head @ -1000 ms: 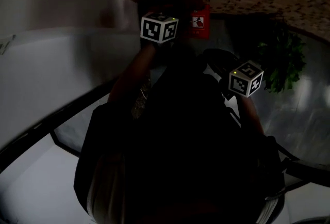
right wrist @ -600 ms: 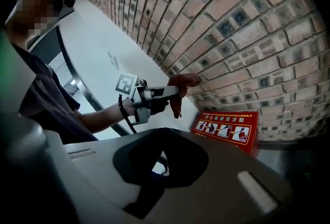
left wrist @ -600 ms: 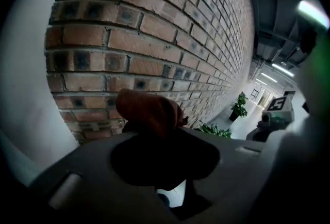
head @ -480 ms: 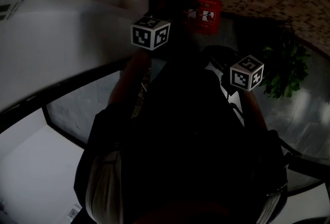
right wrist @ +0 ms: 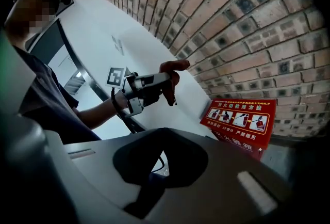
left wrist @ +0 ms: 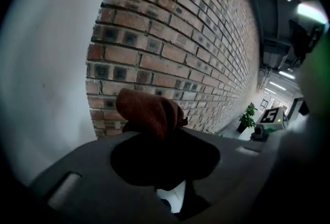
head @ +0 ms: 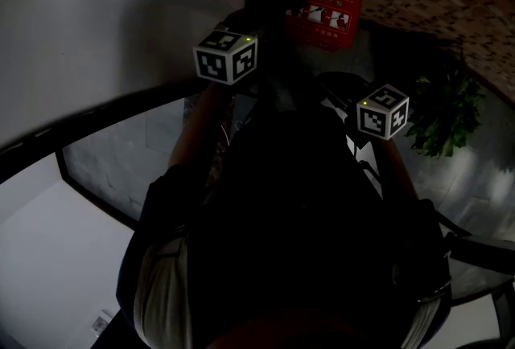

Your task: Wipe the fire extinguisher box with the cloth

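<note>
- Approach: left gripper (right wrist: pixel 164 79) clamps the cloth (left wrist: pixel 149 112), raised left of the fire extinguisher box (right wrist: pixel 238 120), apart.
- Right gripper (head: pixel 380 114): grip unreadable.
- Next: press cloth onto box.

Head view, steeply down, and right gripper view share the fire extinguisher box (head: pixel 326 18).

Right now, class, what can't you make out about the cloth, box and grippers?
Box print: too small to read.
Box's lower edge: right gripper view, behind the right gripper.
Cloth's lower part: left gripper view, behind the left gripper.
Right gripper's jaws: lost in shadow there; head view too dark.
</note>
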A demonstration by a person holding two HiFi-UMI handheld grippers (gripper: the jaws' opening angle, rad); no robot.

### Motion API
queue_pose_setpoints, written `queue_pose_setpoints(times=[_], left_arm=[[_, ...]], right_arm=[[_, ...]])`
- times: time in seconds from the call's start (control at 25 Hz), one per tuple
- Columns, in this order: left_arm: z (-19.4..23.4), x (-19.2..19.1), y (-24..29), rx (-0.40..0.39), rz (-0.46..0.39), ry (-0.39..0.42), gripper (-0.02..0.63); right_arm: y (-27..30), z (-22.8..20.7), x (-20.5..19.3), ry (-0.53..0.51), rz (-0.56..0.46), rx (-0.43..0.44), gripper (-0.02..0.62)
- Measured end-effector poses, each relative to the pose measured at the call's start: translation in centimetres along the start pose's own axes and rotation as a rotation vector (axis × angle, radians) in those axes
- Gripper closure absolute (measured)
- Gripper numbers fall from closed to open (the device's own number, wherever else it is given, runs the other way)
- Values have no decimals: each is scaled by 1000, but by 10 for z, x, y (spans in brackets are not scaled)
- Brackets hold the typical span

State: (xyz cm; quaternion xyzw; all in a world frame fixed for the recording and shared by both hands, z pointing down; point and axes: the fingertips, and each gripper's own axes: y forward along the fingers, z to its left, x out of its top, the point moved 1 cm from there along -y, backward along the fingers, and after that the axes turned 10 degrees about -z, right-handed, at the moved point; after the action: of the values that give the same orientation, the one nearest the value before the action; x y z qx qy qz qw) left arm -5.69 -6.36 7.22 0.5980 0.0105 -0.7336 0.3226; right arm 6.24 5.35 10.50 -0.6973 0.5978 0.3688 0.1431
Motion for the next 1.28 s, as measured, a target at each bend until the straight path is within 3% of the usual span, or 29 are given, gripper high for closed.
queue_pose_setpoints(times=[0.32,0.56,0.88,1.04,1.28], left_arm=[[32,2,-59,-25,-86,-32,514],[48,-5,-106,-102,-129,-31,514],[50,-55,-133,-184,-65,-115,514],[34,-64,-139,-163,-45,-86,514],[12,-70,-136,-70,-31,-110,514]], right_arm=[[47,42,-15,-72,58,-10,595],[95,96,-42,-57,63,-32,595],[113,142,-100,-30,64,-97,595],[98,142,-104,-1,45,-89,595],[67,140,-103,-33,30,-3,595]])
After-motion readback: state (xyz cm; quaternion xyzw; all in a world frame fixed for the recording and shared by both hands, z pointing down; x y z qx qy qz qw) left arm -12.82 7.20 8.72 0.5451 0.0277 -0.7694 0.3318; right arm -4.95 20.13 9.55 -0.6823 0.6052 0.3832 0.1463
